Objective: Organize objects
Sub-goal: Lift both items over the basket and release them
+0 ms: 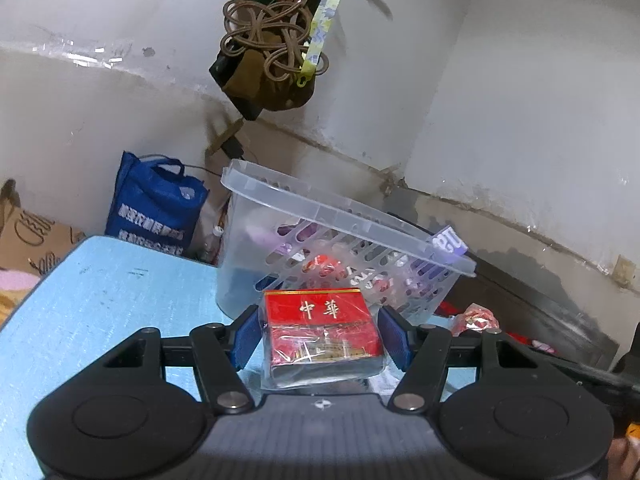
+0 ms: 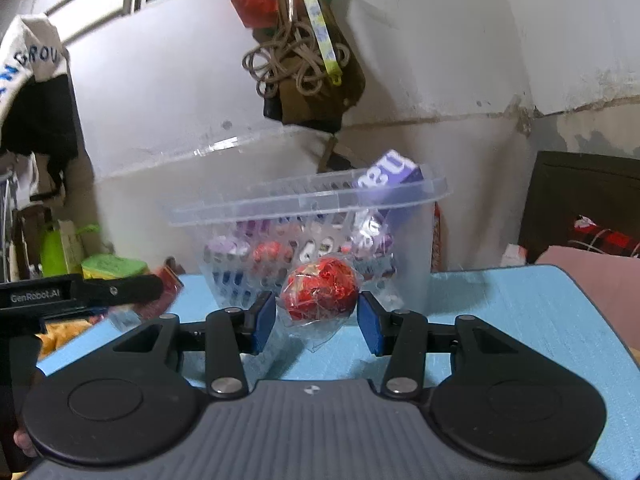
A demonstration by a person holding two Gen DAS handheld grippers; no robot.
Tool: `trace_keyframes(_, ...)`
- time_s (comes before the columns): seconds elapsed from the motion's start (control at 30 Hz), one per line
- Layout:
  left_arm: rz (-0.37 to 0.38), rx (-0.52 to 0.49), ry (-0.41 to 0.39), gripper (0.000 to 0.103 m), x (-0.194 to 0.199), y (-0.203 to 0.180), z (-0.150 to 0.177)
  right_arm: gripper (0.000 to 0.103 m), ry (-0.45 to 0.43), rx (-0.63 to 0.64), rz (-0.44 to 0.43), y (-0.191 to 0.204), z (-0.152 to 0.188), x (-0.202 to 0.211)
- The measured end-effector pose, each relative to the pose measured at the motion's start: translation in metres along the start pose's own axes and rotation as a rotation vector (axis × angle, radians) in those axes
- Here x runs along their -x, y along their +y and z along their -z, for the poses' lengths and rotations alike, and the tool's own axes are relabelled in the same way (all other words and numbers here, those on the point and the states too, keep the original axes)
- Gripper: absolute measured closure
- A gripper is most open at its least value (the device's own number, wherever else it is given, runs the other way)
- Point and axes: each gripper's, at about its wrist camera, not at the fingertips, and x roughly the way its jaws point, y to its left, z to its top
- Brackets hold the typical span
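Note:
My left gripper is shut on a red cigarette pack wrapped in clear plastic, held just above the light blue table. Right behind it stands a clear slotted plastic basket holding a purple box and several wrapped items. My right gripper is shut on a red ball in a clear wrapper, close in front of the same basket. In the right wrist view the left gripper's black finger reaches in from the left. The red ball also shows at the right of the left wrist view.
A blue shopping bag and a cardboard box sit behind the table's left side. A bundle of cords and bags hangs on the wall above the basket. Dark furniture and a pink cloth lie to the right.

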Motion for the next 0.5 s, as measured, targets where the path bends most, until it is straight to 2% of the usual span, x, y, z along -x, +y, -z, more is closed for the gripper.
trace_keyframes(0.13,0.038,-0.014,-0.039,0.036,0.011,-0.015,-0.041,0.054,-0.021,0.004,-0.04,0.005,-0.027,0.01)
trace_keyframes(0.2,0.062,-0.044,-0.084,0.036,0.009,-0.026,-0.076,0.054,-0.076,0.045,-0.036,0.01,-0.061,0.014)
trace_keyframes(0.27,0.068,-0.069,-0.086,0.036,-0.01,-0.037,-0.112,0.054,-0.111,0.07,-0.027,0.012,-0.1,0.002)
trace_keyframes(0.37,0.078,-0.049,-0.008,0.036,-0.059,-0.043,-0.152,0.054,-0.079,0.121,0.005,0.01,-0.144,-0.039)
trace_keyframes(0.43,0.065,-0.036,0.045,0.036,-0.089,-0.042,-0.164,0.052,-0.025,0.119,-0.004,0.004,-0.156,-0.065)
trace_keyframes(0.47,0.042,-0.04,0.08,0.035,-0.104,-0.041,-0.165,0.048,-0.01,0.122,0.013,0.002,-0.159,-0.076)
trace_keyframes(0.5,0.022,-0.04,0.108,0.026,-0.116,-0.039,-0.164,0.026,0.002,0.146,0.033,0.003,-0.159,-0.084)
